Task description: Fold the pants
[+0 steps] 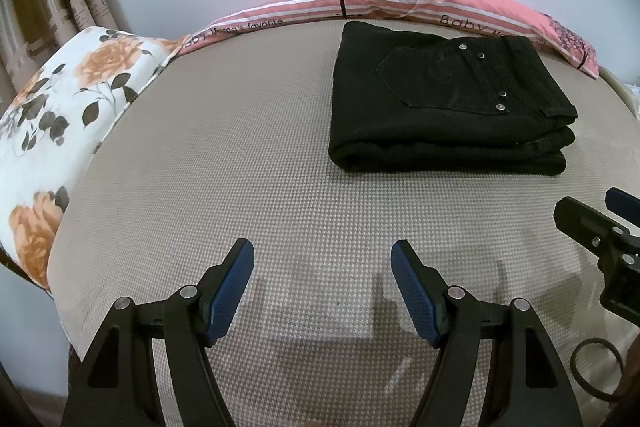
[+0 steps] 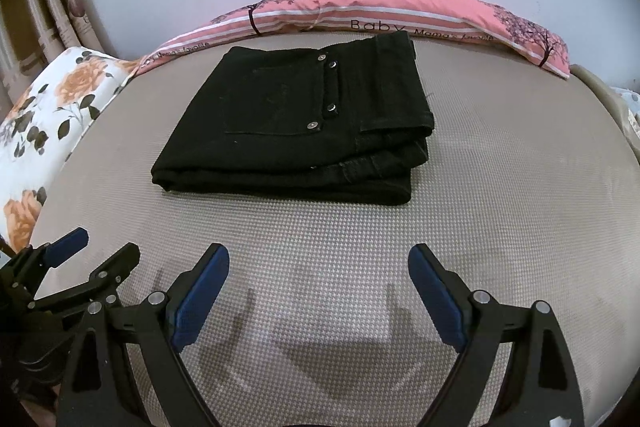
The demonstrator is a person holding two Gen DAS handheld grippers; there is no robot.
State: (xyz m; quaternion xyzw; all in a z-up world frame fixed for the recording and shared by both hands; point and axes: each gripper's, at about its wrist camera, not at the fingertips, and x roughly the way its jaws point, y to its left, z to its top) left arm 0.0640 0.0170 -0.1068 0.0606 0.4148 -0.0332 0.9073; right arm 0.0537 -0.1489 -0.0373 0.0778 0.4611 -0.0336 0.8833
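Observation:
Black pants (image 1: 444, 99) lie folded into a thick rectangle on the grey-beige mat (image 1: 240, 167), back pocket and metal rivets facing up. They also show in the right wrist view (image 2: 296, 123), ahead of the fingers. My left gripper (image 1: 322, 259) is open and empty, low over the mat, near and to the left of the pants. My right gripper (image 2: 319, 263) is open and empty, in front of the pants. Each gripper shows at the edge of the other's view, the right gripper (image 1: 600, 227) and the left gripper (image 2: 80, 259).
A pink striped pillow (image 1: 400, 1) lies along the mat's far edge. A white floral pillow (image 1: 60, 115) lies at the left. A black ring-shaped band (image 1: 598, 367) lies on the mat at the lower right. A pale wall stands behind.

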